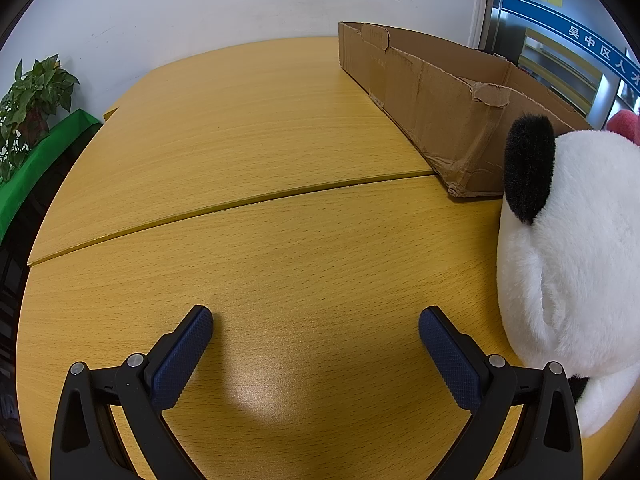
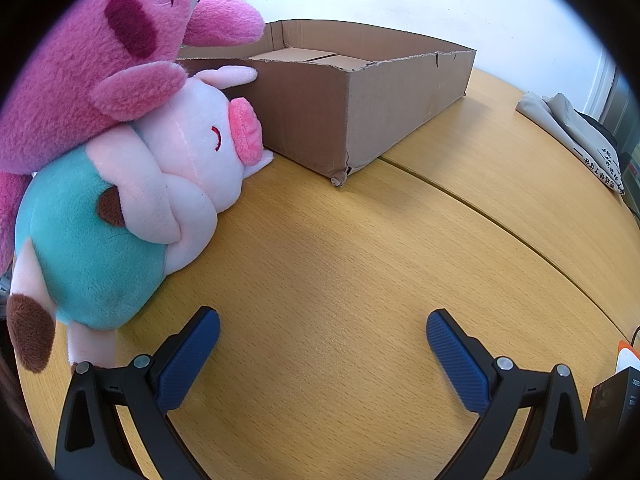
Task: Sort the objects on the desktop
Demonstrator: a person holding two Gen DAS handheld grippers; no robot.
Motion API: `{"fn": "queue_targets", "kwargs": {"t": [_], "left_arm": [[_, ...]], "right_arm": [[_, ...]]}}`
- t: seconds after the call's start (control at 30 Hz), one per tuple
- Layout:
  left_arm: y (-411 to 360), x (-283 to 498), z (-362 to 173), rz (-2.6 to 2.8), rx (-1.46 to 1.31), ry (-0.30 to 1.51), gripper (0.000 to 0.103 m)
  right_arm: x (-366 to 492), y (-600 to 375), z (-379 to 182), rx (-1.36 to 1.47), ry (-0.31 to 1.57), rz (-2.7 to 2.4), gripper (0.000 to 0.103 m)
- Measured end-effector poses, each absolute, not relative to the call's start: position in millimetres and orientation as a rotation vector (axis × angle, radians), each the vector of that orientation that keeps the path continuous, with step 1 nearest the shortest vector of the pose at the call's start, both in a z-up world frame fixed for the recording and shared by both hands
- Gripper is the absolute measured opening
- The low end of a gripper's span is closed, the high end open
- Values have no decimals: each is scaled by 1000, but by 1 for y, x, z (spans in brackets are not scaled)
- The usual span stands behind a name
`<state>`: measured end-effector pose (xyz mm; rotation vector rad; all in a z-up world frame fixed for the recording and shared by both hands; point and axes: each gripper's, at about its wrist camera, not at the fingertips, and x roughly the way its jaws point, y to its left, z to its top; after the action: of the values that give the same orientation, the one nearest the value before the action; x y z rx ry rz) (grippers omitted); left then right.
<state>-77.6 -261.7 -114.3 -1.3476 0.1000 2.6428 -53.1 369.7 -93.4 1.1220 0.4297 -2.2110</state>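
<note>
Both pairs of blue-padded fingers stand spread wide over bare yellow desk (image 1: 280, 248), holding nothing. The left gripper (image 1: 316, 320) has a panda plush (image 1: 572, 264) just to its right, the white fur nearly against the right-hand finger, one black ear up toward the cardboard box (image 1: 440, 104). The right gripper (image 2: 323, 322) has a pink pig plush (image 2: 160, 184) in a teal outfit to its left, lying on its back with its long axis running from the brown-tipped feet near the left finger up to the head by the cardboard box (image 2: 360, 92). A magenta bear plush (image 2: 88, 68) lies on top of the pig, one arm reaching over the box rim.

So the toys sit between the two grippers, the open box beyond them. I would guess the toys are meant for the box, and none is in it yet. The left gripper would need to swing right for the panda; the right gripper would need to swing left for the pig or bear, and the bear, being on top, looks like the one to lift first.

Only the right view shows the box's inside, bare but for its folded bottom flaps, plus a grey bag (image 2: 568, 132) at the far edge. Only the left view shows the panda and a potted plant (image 1: 32, 100) by the wall.
</note>
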Motion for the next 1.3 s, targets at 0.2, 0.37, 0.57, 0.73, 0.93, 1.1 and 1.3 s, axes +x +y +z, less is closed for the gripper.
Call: {"fn": "queue_targets", "kwargs": {"t": [0.2,0.37,0.57,0.73,0.93,1.1,1.3], "left_arm": [[-262,-77,-114,2651,-1352,91,103],[-259,-74,-113,2713,-1381,45,103],[-258,-73,-113,2718,-1384,42,103],[-257,-72,-113,2734,-1392,29,103],[-256,-73,-114,2738,-1394,25,103],[-256,-73,-114,2739,-1393,24,103],[-256,-74,-114,2739,-1393,24,103]], "right_arm": [[-53,370,-93,1122,430,-2211,103],[-53,370,-93,1122,430,-2211,103],[-53,370,-93,1122,430,-2211,103],[-53,370,-93,1122,430,-2211,103],[-53,369,-93,1122,430,-2211,103],[-53,369,-93,1122,430,-2211,103],[-53,369,-93,1122,430,-2211,103]]}}
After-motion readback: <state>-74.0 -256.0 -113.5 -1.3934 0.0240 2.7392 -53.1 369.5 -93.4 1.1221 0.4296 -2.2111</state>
